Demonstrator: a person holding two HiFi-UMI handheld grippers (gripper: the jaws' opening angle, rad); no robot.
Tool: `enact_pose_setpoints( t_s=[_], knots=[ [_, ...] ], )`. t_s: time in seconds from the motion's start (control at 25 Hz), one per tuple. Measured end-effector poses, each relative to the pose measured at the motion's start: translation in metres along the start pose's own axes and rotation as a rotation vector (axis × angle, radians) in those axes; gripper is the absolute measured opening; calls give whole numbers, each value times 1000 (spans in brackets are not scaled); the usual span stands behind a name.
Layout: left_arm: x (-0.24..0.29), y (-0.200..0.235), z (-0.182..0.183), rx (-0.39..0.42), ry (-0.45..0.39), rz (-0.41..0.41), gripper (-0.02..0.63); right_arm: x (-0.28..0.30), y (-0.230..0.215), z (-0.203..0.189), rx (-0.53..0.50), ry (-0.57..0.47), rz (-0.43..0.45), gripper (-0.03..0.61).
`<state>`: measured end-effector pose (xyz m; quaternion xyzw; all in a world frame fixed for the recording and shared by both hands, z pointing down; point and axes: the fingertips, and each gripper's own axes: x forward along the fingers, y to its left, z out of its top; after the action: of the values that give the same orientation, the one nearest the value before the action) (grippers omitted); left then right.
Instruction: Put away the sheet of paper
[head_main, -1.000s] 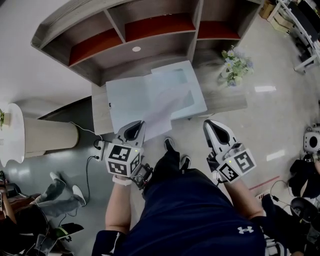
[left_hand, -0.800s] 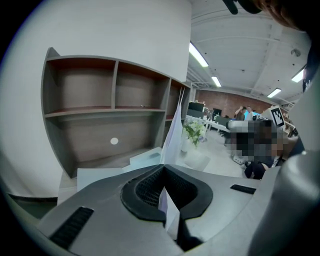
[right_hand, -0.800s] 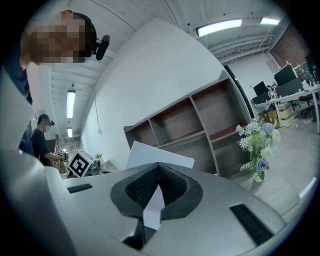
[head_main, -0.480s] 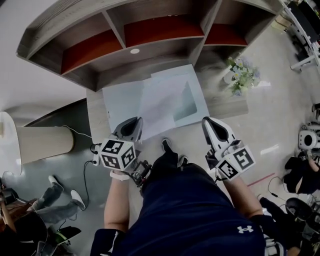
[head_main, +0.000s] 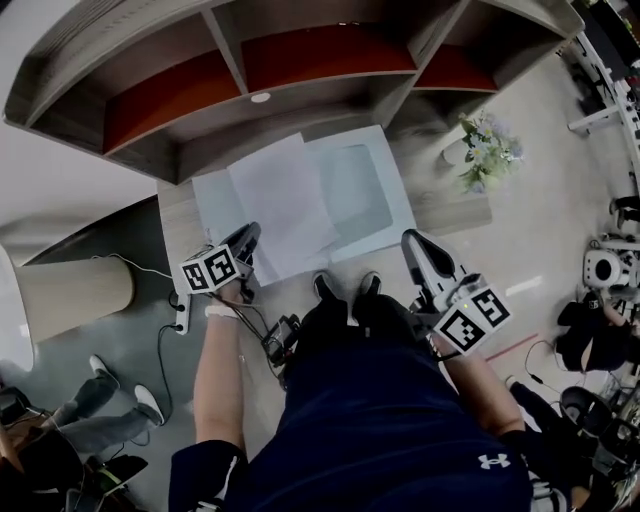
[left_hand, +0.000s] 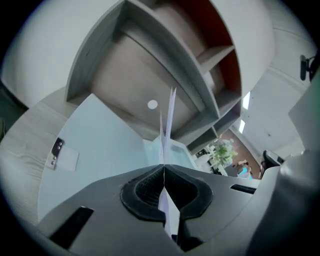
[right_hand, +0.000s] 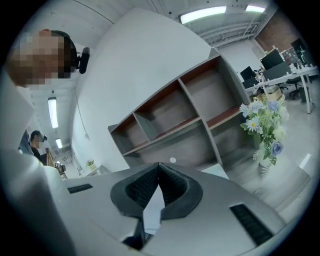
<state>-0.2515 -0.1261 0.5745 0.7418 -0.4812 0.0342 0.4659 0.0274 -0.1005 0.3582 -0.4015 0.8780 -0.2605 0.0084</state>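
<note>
**Left hand-held gripper (head_main: 248, 234) clamped on the paper (head_main: 281, 203)**

In its own view the left hand-held gripper (left_hand: 163, 166) has both pads pressed together on the sheet's near edge. The paper (left_hand: 168, 116) shows there only edge-on, as a thin upright strip. From the head view the sheet reaches away from the jaws toward the shelf (head_main: 262, 72), over the left part of what looks like a pale blue folder (head_main: 362, 186) on the desk (head_main: 452, 214). Whether the paper rests on the folder or hangs just above it is not clear. The right hand-held gripper (head_main: 416, 242) is near the desk's front edge, apart from the paper, its jaws closed on nothing (right_hand: 159, 164). The person's legs hide part of the desk's near edge.
</note>
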Motion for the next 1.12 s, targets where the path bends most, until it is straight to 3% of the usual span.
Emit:
enact_pose_setpoints(
  t_s=[0.12,0.28,0.64,0.88,1.12],
  knots=[
    [10,30,-4,-91,-12,26,14,4,-8,-4,4,15,-7,6],
    [15,49,-14,-146,-12,80,14,7,-18,-12,27,38,-1,6],
    [19,46,-38,-319,-117,77,14,18,-31,-11,58,66,43,6],
    [26,43,-65,-219,69,87,14,17,-41,-16,74,86,46,6],
    [29,45,-63,-158,181,56,15,21,-46,-19,93,103,49,6]
  ],
)
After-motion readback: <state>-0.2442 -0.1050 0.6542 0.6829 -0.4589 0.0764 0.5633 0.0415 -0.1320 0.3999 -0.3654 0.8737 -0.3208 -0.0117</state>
